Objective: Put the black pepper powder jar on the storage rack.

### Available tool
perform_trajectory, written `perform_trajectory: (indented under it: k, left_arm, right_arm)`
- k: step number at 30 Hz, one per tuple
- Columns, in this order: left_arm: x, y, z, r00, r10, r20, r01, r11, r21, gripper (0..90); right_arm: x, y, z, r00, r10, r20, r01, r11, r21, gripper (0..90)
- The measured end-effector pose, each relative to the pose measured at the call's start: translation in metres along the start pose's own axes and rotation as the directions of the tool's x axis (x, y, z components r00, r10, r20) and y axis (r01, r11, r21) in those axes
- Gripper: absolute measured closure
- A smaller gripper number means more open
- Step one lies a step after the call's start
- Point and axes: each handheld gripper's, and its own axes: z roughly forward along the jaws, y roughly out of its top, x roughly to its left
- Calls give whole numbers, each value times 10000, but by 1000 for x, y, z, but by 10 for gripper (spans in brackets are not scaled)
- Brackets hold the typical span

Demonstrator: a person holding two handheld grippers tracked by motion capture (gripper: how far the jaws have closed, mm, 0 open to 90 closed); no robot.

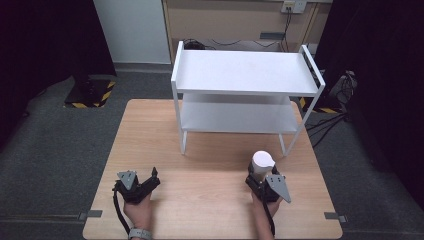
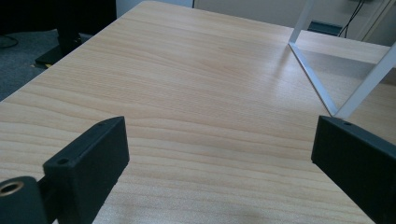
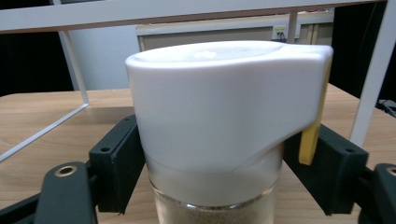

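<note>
- Pale wood is the table (image 1: 210, 150); its grain runs left to right, and it stands on a grey carpeted floor (image 1: 55, 150).
- White metal makes the two-tier shelf rack (image 1: 245, 75), which stands on the far half of the table, a little right of centre. Both of its shelves are bare. In the left gripper view one of its slanting legs (image 2: 313, 79) meets the wood at far right.
- Beyond the rack, by the far wall, is a beige cabinet (image 1: 235, 22), with cables and a wall socket (image 1: 293, 6) at the far right.
- The right gripper (image 1: 263, 181) sits near the right side of the near edge, held by the person's right hand (image 1: 262, 212). Its jaws close against the two sides of a jar (image 1: 262, 166), and the jar stands upright between them, just in front of the rack's near right leg.
- The jar has a white cap (image 3: 224, 102) with a yellow tab (image 3: 312, 140) on one side, over a clear glass body (image 3: 215, 200) that holds a brownish granular filling.
- The left gripper (image 1: 145, 184) is near the left side of the near edge, in the person's left hand (image 1: 139, 212). Its jaws stand wide apart, with bare wood between them.
- A watch band (image 1: 140, 233) circles the left wrist at the frame's bottom edge.
</note>
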Motion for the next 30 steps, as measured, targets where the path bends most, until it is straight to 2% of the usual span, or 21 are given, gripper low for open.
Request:
perform_trajectory:
  k: [11,24,30]
  left_arm:
    - [0,0,0,10000,9,-5,-9,10000,18,37]
    - [0,0,0,10000,27,-3,-27,10000,26,36]
    - [0,0,0,10000,28,-6,-28,10000,25,36]
  right_arm:
    - [-6,3,-1,9994,229,-266,-226,9997,126,261]
    - [-11,0,-5,9975,399,-580,-402,9992,-45,273]
    - [-13,7,-9,9972,262,-698,-275,9995,-170,277]
